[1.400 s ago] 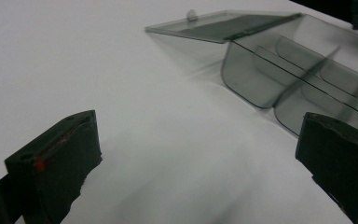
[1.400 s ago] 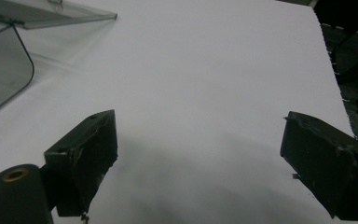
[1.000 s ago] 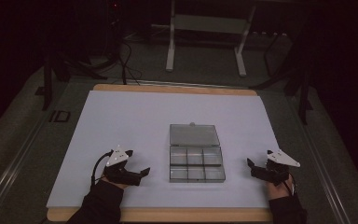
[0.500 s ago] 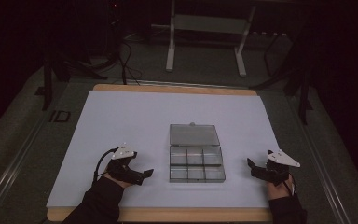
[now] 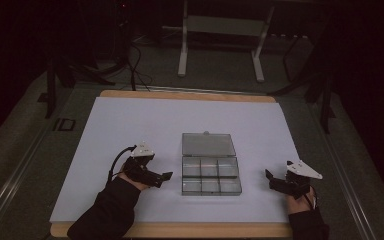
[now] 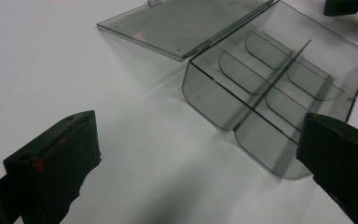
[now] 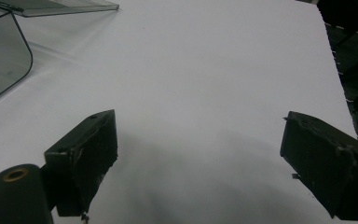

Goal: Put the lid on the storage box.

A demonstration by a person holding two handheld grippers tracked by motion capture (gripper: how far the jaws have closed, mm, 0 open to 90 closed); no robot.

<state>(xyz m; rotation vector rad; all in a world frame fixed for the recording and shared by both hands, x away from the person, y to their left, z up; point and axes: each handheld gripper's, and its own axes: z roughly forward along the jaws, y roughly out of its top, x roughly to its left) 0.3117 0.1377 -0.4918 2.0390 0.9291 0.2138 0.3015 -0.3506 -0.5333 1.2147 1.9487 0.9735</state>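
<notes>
A clear plastic compartment box [image 5: 210, 176] lies on the white table sheet [image 5: 130, 125], its lid [image 5: 208, 144] folded flat behind it. Its several compartments look empty. My left gripper [image 5: 163, 177] sits just left of the box, jaws open and pointing at it, holding nothing. In the left gripper view the box [image 6: 279, 88] and lid [image 6: 182, 23] lie ahead between the wide-apart jaws of the left gripper [image 6: 200, 144]. My right gripper [image 5: 271, 180] rests right of the box, apart from it. The right gripper [image 7: 200, 140] is open over bare sheet, with the box corner [image 7: 0, 56] at far left.
The wooden table edge [image 5: 180, 231] runs along the front. Beyond the sheet's right edge [image 7: 333, 60] is dark floor. A metal stand [image 5: 220, 45] and cables lie behind the table, away from the work area. White sheet spreads on both sides of the box.
My left gripper has slid a little to the right, closer to the box's left side. The right gripper and the box have stayed put.
</notes>
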